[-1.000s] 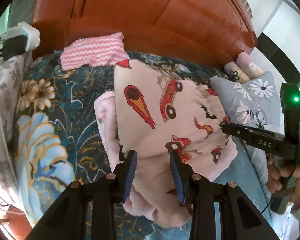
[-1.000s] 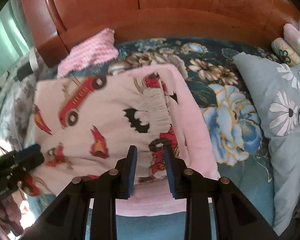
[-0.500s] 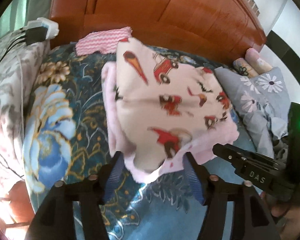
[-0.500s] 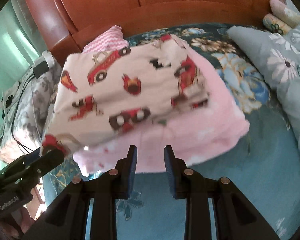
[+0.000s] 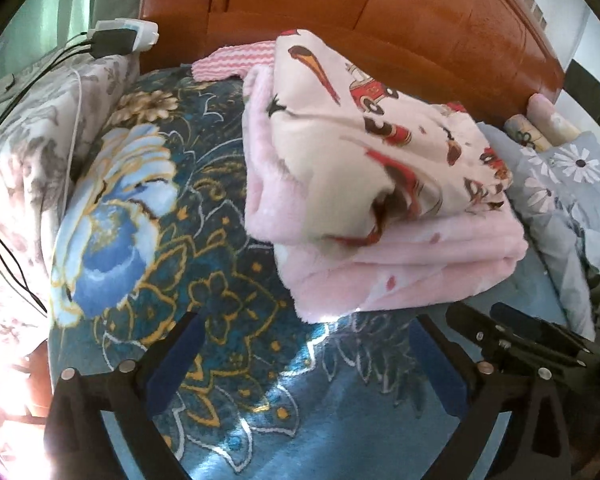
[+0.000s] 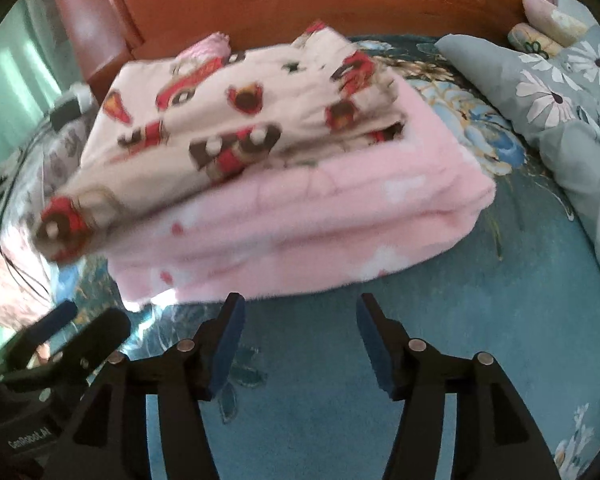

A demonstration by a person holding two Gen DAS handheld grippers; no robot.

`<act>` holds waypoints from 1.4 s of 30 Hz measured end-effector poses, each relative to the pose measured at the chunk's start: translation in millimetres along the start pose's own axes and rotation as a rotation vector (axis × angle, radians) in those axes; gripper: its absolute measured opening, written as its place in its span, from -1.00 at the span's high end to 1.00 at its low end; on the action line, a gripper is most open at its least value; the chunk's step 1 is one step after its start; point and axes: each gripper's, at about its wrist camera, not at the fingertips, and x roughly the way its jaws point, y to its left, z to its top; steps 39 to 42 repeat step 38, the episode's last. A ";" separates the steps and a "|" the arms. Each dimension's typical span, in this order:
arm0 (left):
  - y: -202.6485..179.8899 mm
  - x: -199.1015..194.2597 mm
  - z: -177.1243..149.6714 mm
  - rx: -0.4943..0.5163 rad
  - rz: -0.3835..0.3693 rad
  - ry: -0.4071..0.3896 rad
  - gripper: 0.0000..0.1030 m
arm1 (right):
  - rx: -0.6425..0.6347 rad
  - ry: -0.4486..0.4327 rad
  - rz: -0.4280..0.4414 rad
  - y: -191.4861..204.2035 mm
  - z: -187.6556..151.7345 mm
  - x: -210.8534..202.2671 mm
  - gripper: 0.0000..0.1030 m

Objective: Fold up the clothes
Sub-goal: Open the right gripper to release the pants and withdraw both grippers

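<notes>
We find the car-print garment lying folded on top of a folded pink fleece, the two forming one stack on the bed, toward its headboard end and roughly mid-width. The garment's near left corner overhangs the fleece and looks loose and rumpled; its layers gape slightly there. We judge both pieces soft, light and limp: they will sag and unfold if lifted by one point, and the plush fleece is bulky enough to resist a shallow pinch. A sound hold would take all layers together at a folded edge, one corner per side, not the top sheet alone. The left hand-held gripper stands spread to its widest, having just been opening, with nothing between its fingers; it sits just short of the stack's near edge. The right hand-held gripper has likewise been opening, is partly spread and empty, clear of the fleece. A pink zigzag cloth lies behind the stack against the headboard; grey floral pillows occupy the bed's right side.
</notes>
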 end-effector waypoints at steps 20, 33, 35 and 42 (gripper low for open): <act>19.8 4.2 4.0 -0.090 0.041 -0.083 -1.00 | 0.025 -0.153 -0.102 4.6 -11.7 -3.6 -0.88; 22.1 7.7 7.8 -0.092 0.048 -0.087 -1.00 | 0.033 -0.165 -0.121 10.1 -7.2 -0.6 -0.88; 22.2 7.0 8.1 -0.089 0.048 -0.088 -1.00 | 0.033 -0.167 -0.124 10.4 -6.3 -0.6 -0.88; 20.6 4.5 9.4 -0.075 0.050 -0.096 -1.00 | 0.029 -0.169 -0.125 11.0 -6.9 -3.2 -0.88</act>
